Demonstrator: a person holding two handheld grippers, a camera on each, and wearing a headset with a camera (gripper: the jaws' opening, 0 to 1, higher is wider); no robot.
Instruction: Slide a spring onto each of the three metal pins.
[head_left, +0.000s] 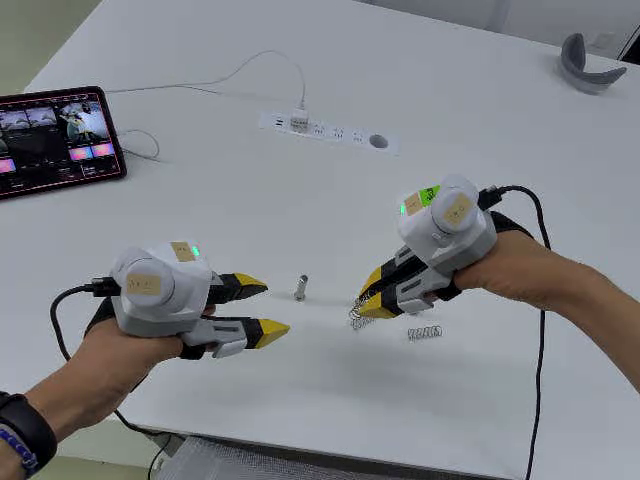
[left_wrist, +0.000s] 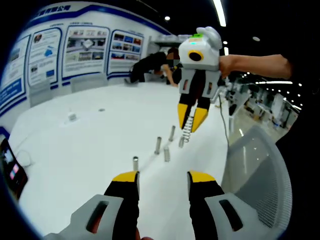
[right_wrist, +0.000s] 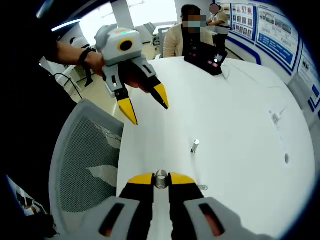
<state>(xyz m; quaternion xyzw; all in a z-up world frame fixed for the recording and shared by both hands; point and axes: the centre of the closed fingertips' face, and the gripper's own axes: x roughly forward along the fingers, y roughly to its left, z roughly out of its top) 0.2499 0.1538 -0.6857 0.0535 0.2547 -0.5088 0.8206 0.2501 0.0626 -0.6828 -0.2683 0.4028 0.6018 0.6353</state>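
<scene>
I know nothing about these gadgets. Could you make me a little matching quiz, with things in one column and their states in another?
1 left hand-held gripper
2 right hand-held gripper
3 loose spring
4 metal pin

A standing upright, bare
B lying flat on the table
C open, empty
D shut on a second spring

Pairs: 1-C, 2-D, 3-B, 4-A.

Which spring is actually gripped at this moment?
The spring pinched between the right gripper's yellow tips, hanging below them; the other spring lies loose on the table beside that gripper.
</scene>
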